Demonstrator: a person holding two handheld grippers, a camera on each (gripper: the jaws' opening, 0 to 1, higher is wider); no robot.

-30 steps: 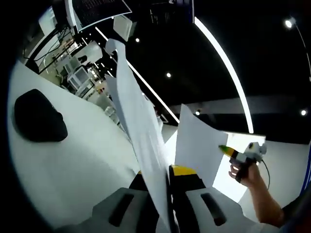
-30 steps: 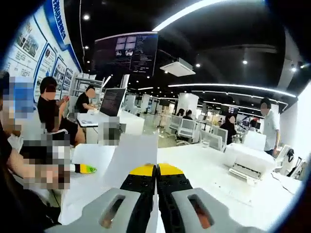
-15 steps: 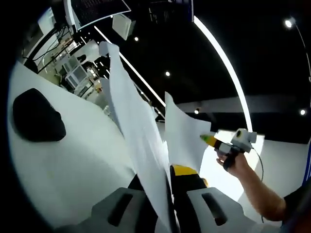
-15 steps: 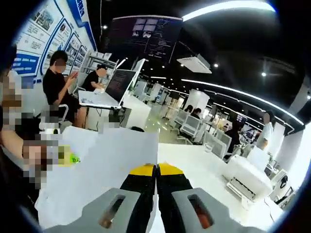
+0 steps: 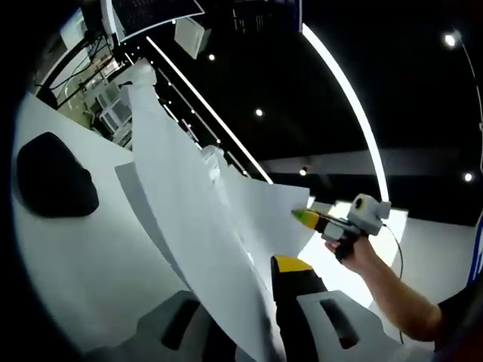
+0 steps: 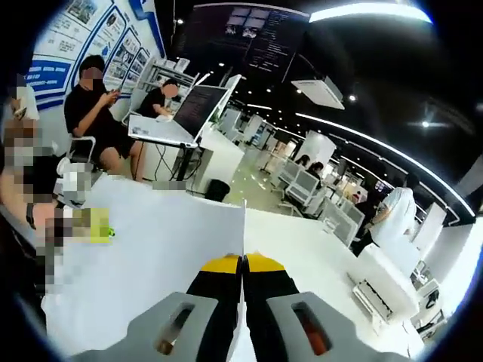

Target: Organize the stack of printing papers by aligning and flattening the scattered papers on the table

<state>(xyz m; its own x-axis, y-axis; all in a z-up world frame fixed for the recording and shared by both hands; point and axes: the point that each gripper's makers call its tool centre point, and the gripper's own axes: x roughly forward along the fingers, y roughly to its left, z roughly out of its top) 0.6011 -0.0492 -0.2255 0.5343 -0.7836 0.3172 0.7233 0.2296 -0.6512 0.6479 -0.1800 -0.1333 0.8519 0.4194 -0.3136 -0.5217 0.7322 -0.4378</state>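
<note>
**Both grippers clamped on lifted papers**

In the left gripper view, your left gripper [image 5: 260, 302] has its jaws closed on the papers [image 5: 189, 226]; the sheets rise from between the jaws and fan up and to the left, held on edge, well above the white surface [image 5: 90, 256]; a second sheet curves off to the right behind the first; a dark object [image 5: 54, 177] lies on the surface at the left, apart from the papers; what it is you cannot tell.

Your right gripper [image 5: 317, 219] enters that view from the right, held in your hand [image 5: 356, 253]; its green-and-yellow tip touches the far edge of the right-hand sheet; from this side you cannot tell how its jaws stand.

In the right gripper view, your right gripper [image 6: 243, 264] shows its yellow-tipped jaws pressed together on the paper's near edge; the papers [image 6: 151, 256] spread out to the left of the jaws, wide and nearly flat; their right edge runs straight up from the jaws; your left gripper [image 6: 94, 225] sits at the far left side of the sheet, partly blurred; the surface [image 6: 302, 249] stretches away to the right; a white printer [image 6: 389, 275] stands on it, well apart from the papers; beyond, people sit at a desk with a laptop [image 6: 200, 109].
</note>
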